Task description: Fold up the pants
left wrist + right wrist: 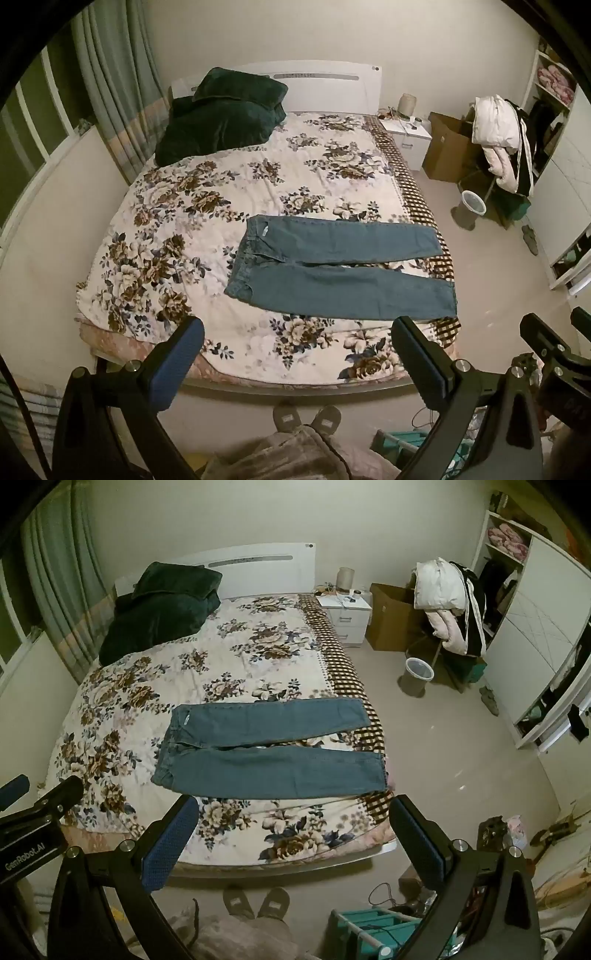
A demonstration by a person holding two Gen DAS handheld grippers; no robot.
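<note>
Blue jeans (332,269) lie flat on the flowered bed cover (207,192), waistband to the left, both legs spread toward the bed's right edge. They also show in the right wrist view (269,749). My left gripper (295,332) is open and empty, held well above the near edge of the bed. My right gripper (293,812) is open and empty too, at a similar height beside it. The right gripper shows at the far right of the left wrist view (554,332).
Dark green pillows (225,110) lie at the head of the bed. A white nightstand (347,616), cardboard box (391,616), chair piled with clothes (450,605) and bin (417,675) stand right of the bed. Slippers (258,901) and a teal rack (373,926) are below me.
</note>
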